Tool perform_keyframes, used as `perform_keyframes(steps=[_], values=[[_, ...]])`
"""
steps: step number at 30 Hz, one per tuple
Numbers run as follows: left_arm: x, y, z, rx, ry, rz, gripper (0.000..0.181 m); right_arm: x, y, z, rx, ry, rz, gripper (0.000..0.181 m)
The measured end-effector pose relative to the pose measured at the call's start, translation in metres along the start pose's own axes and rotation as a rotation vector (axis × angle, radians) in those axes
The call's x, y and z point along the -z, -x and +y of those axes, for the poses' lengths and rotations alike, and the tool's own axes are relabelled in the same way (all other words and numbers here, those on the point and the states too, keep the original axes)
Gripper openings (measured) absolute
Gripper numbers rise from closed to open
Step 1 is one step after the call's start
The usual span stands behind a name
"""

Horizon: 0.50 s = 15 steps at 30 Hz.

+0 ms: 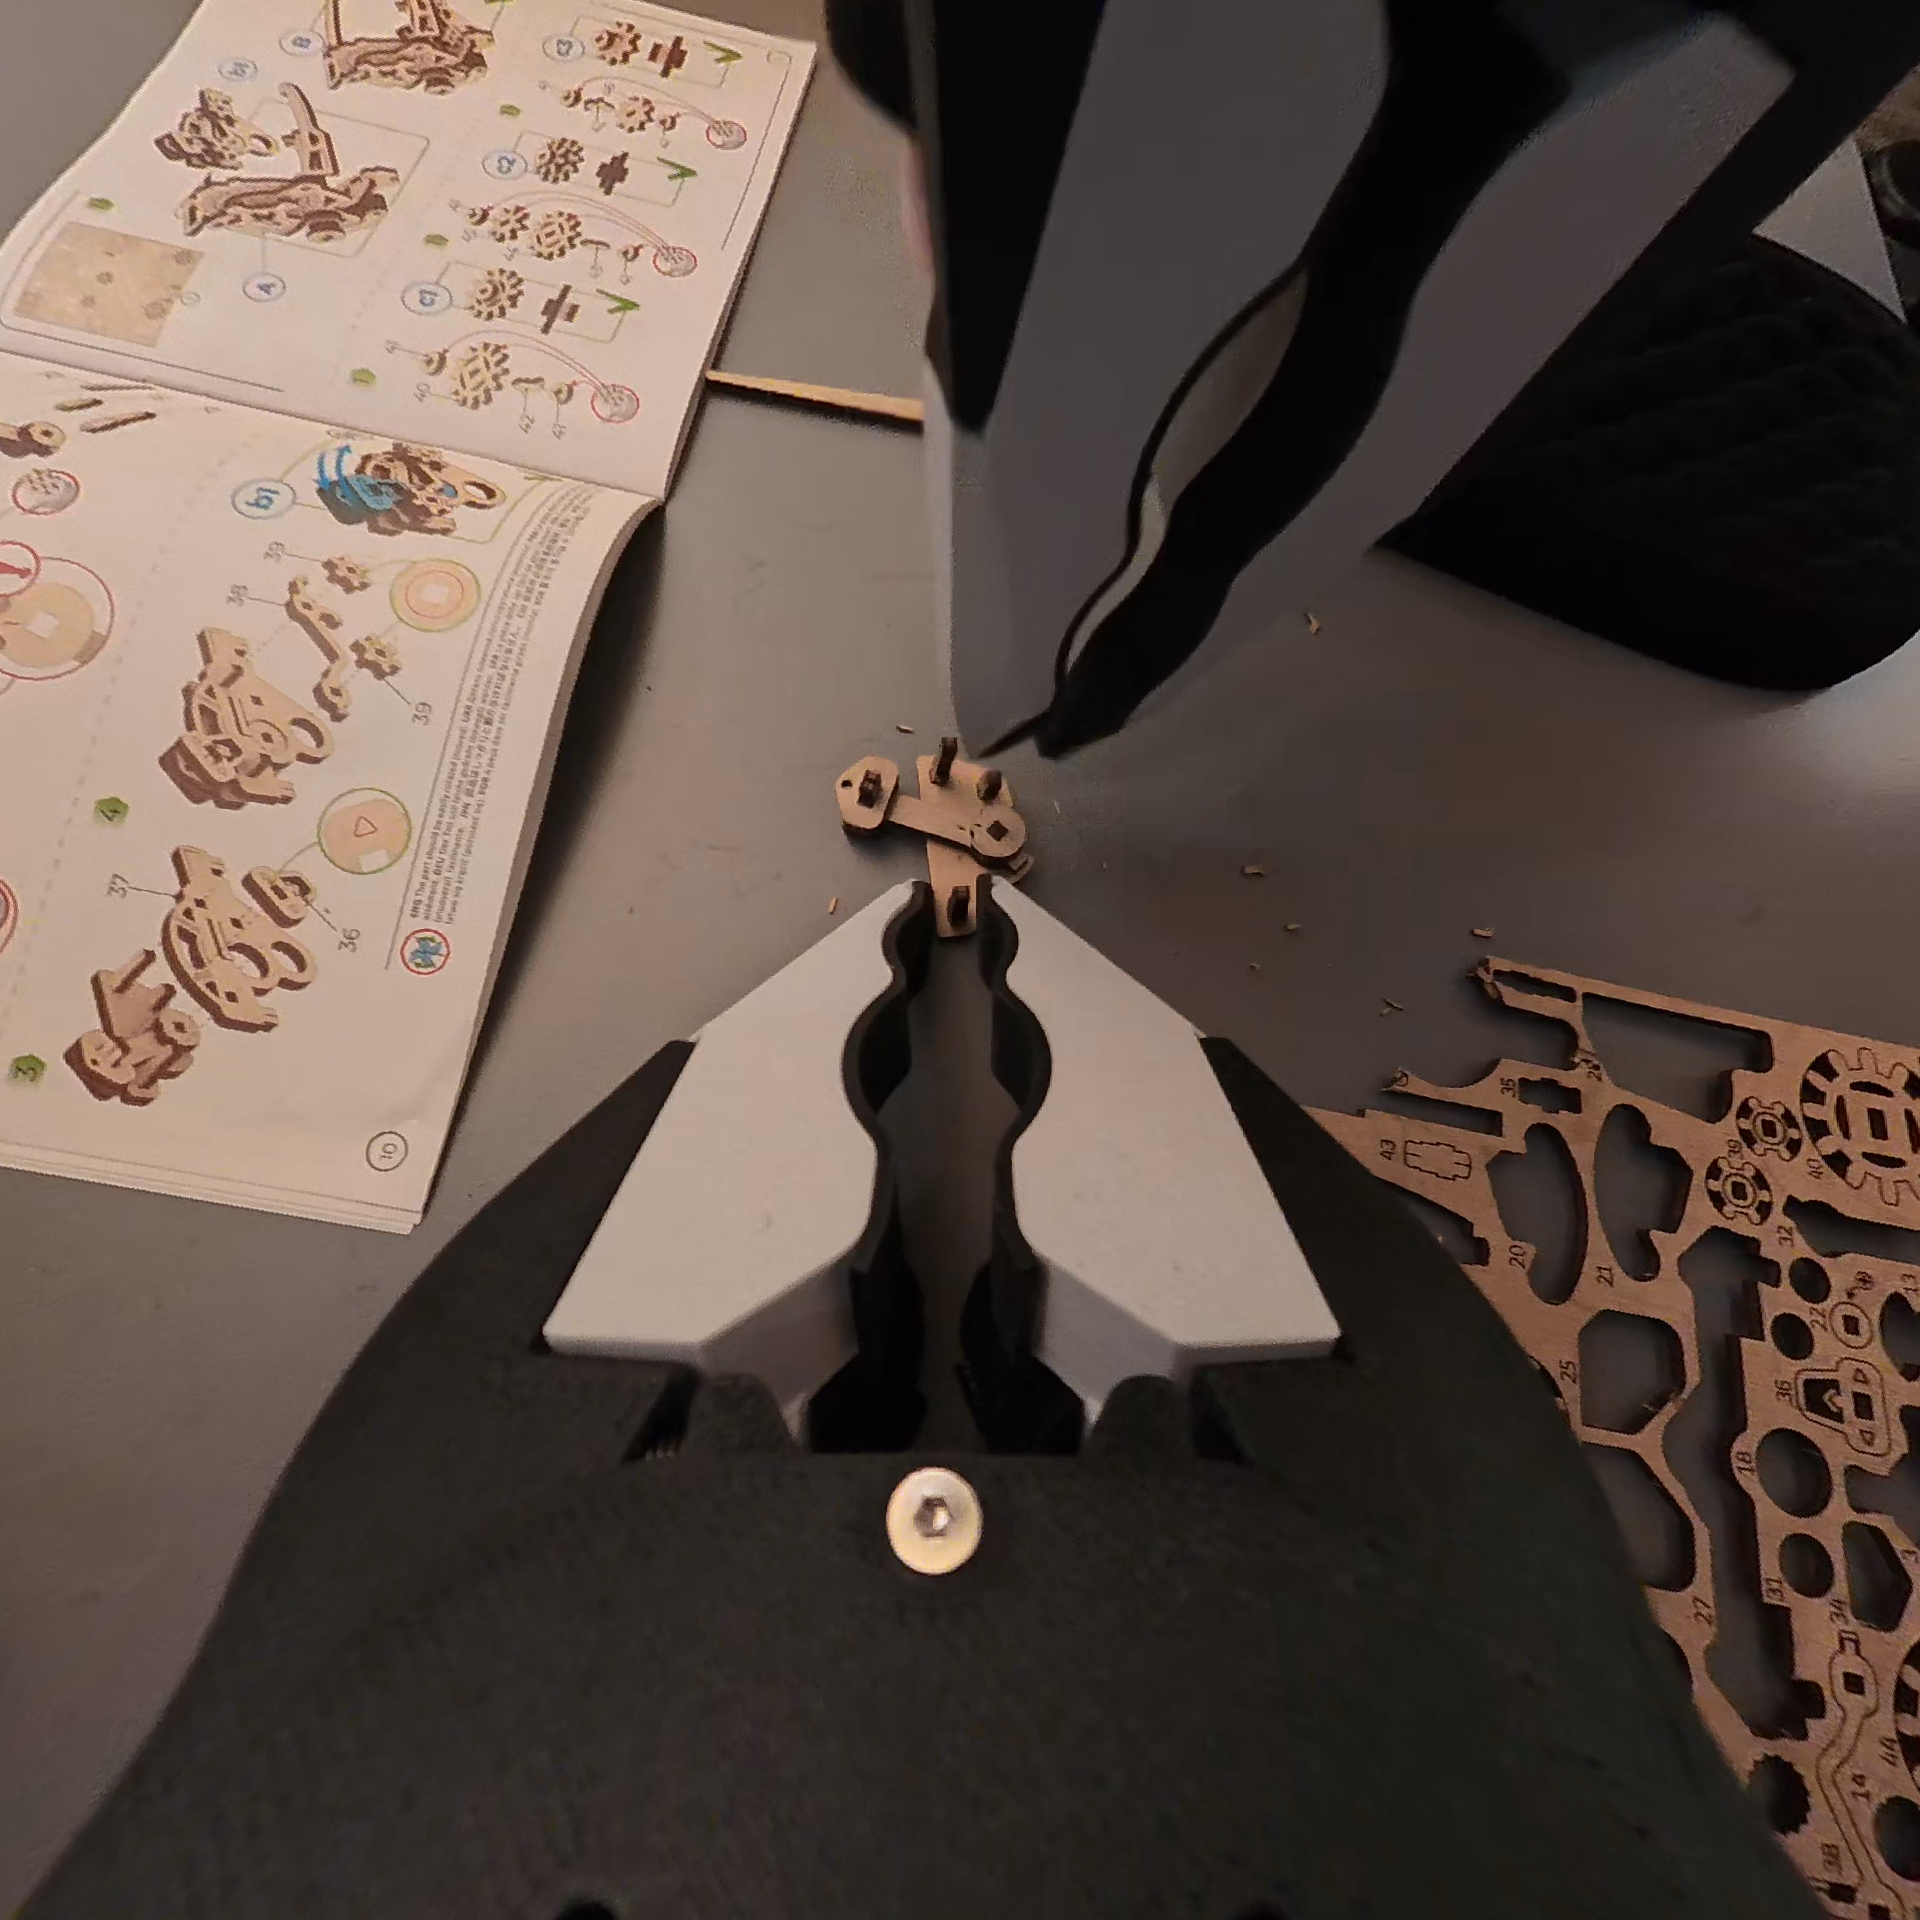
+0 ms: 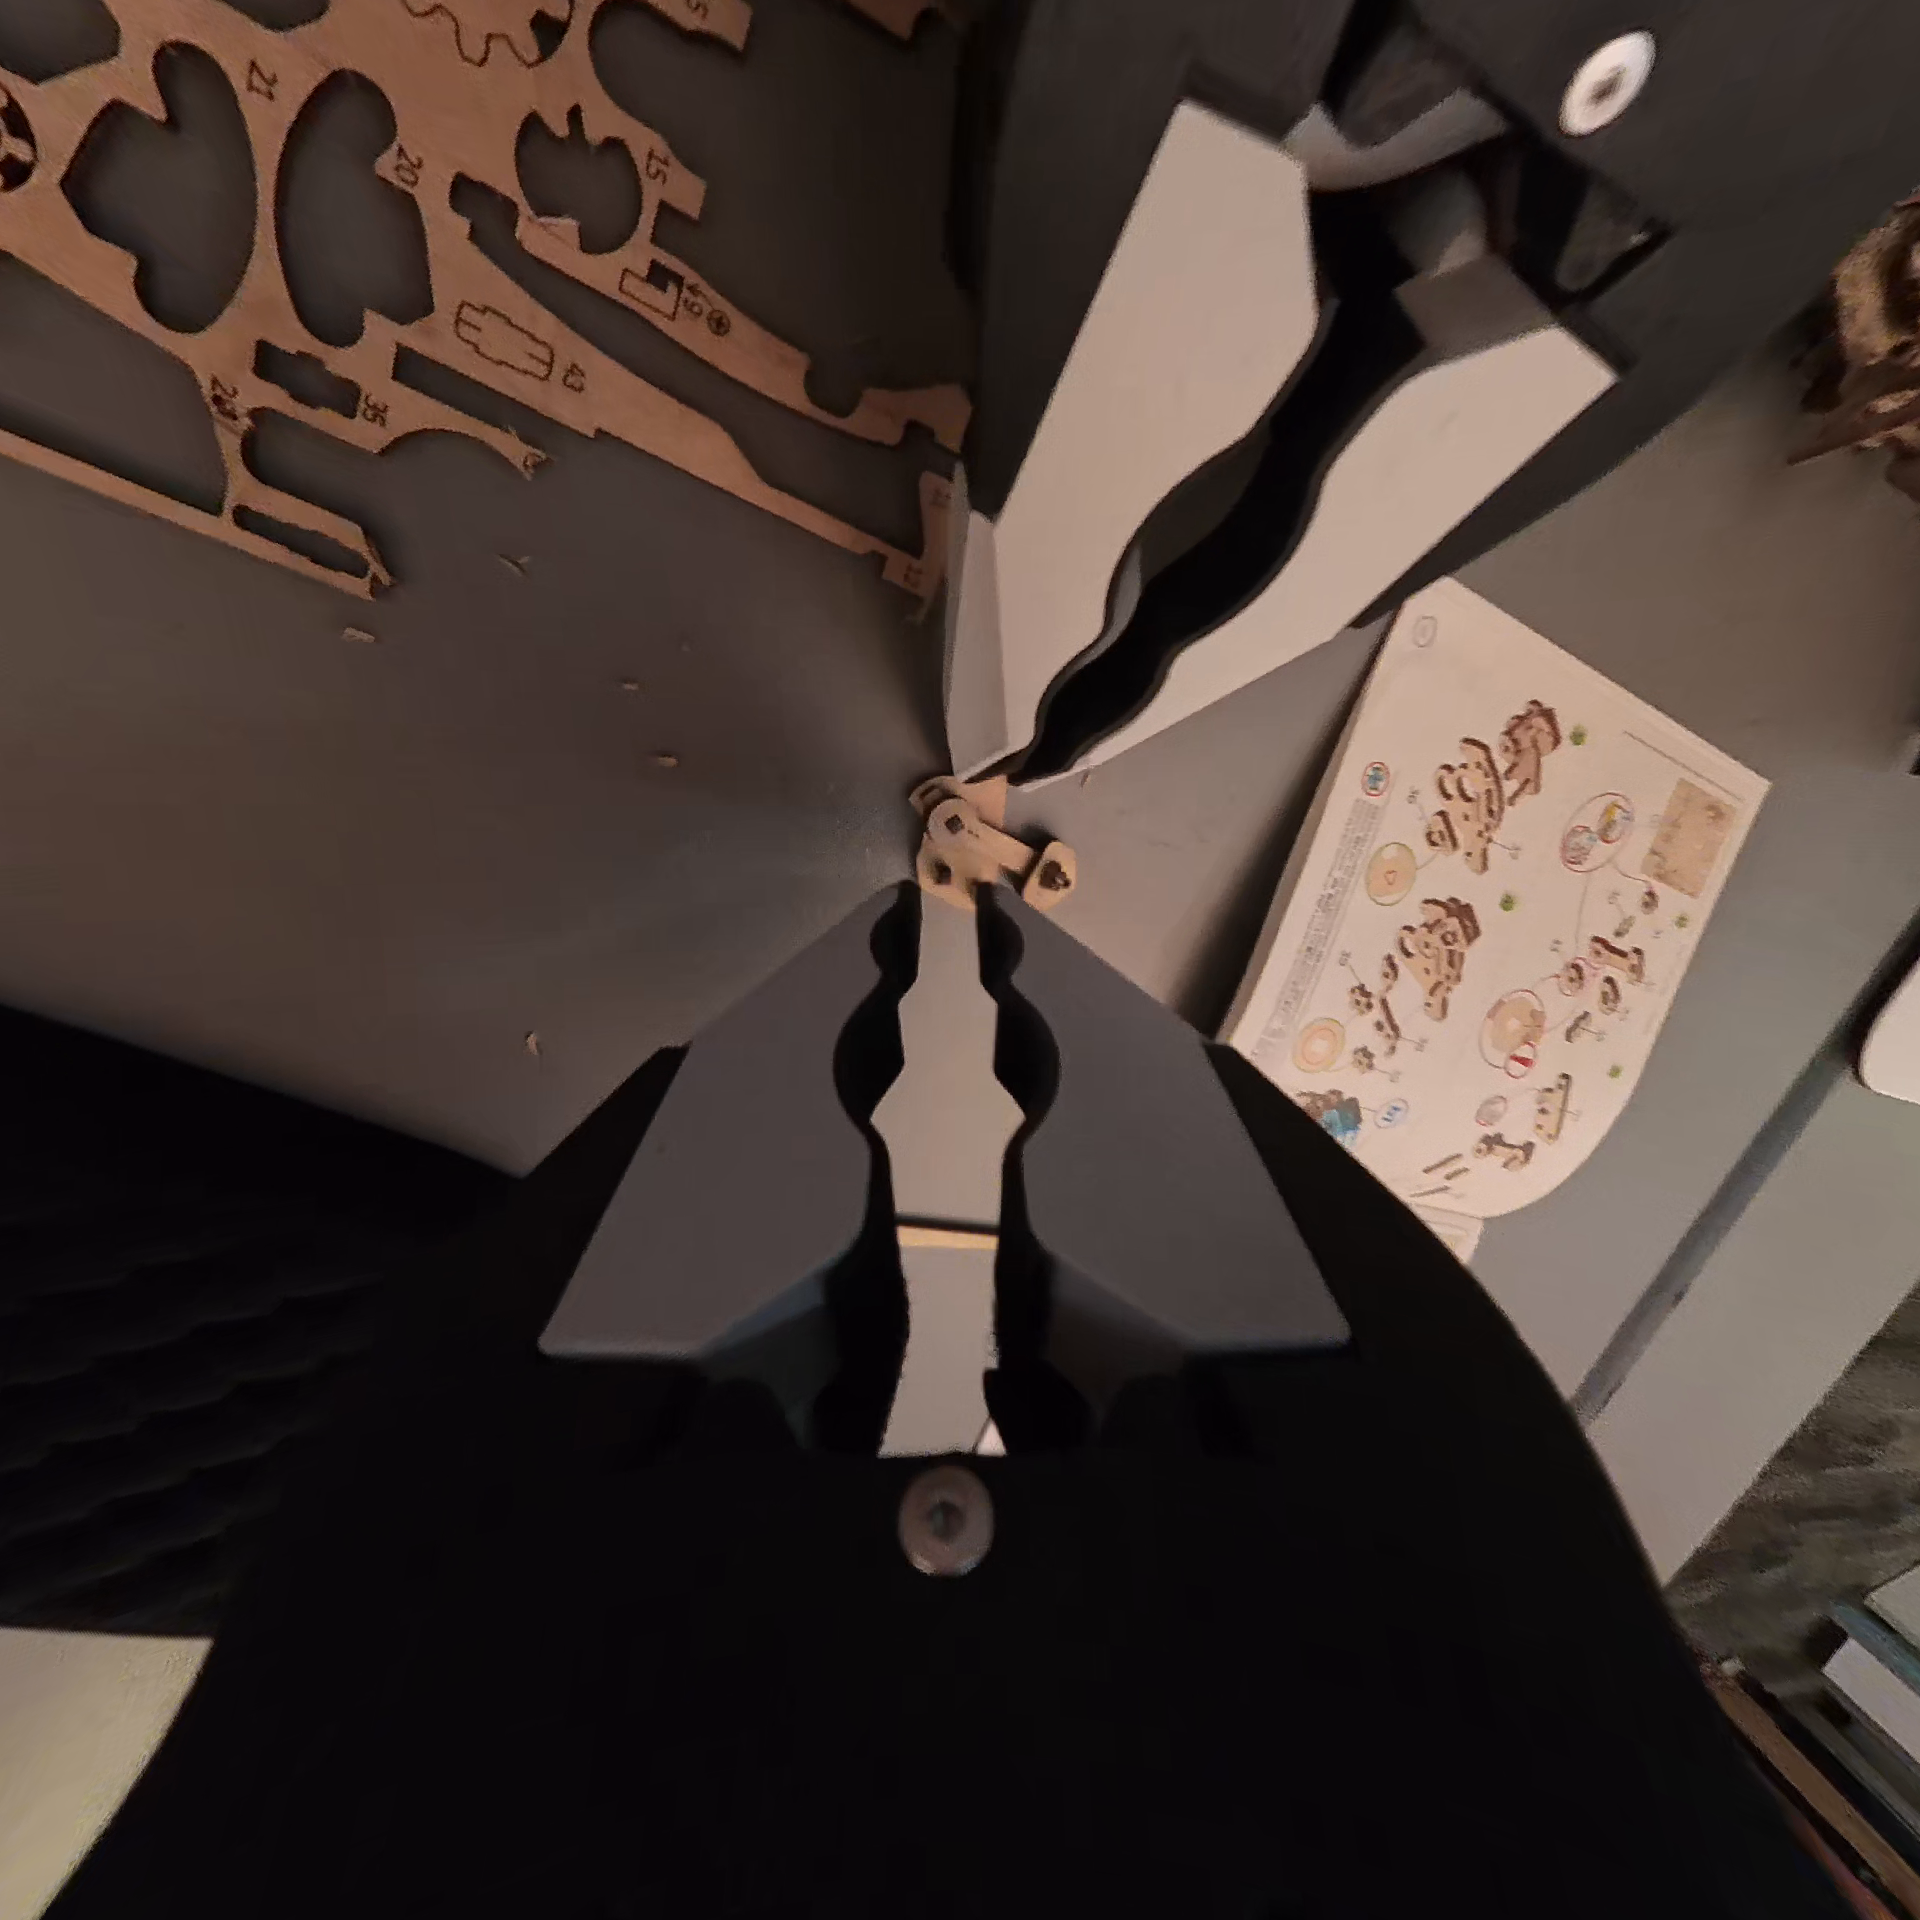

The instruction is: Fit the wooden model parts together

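A small wooden assembly (image 1: 935,821) of flat linked pieces with upright pegs sits at the table's middle. My left gripper (image 1: 956,891) is shut on its near tab. My right gripper (image 1: 1023,743) comes in from the far side, fingers nearly together, tips at the assembly's far edge beside a peg. In the right wrist view, the assembly (image 2: 987,847) sits just past my right gripper (image 2: 951,896), its lower end between the tips. The left gripper (image 2: 1003,774) pinches it from the upper right.
An open instruction booklet (image 1: 312,623) lies to the left and also shows in the right wrist view (image 2: 1507,914). A wooden parts sheet (image 1: 1662,1299) with cut-outs lies at the right. A thin stick (image 1: 810,395), a black object (image 1: 1662,499) and wood chips lie around. My left and right fingertips are right by each other.
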State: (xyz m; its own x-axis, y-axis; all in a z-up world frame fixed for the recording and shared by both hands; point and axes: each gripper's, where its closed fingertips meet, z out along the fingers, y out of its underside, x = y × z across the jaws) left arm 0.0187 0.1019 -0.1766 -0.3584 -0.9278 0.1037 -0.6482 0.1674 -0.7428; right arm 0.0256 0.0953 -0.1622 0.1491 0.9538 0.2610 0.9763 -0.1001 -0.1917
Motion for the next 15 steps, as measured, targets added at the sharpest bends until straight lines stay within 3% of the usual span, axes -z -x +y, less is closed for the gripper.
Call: perform_keyframes(steps=[8,15], values=[[0.028,0.001,-0.022,0.088,-0.167,0.048,0.031,0.019,-0.018,-0.019,-0.181,-0.195,-0.015,0.01],[0.072,0.012,-0.048,0.022,-0.386,-0.101,0.031,-0.006,-0.015,-0.024,-0.179,-0.164,-0.083,0.011]])
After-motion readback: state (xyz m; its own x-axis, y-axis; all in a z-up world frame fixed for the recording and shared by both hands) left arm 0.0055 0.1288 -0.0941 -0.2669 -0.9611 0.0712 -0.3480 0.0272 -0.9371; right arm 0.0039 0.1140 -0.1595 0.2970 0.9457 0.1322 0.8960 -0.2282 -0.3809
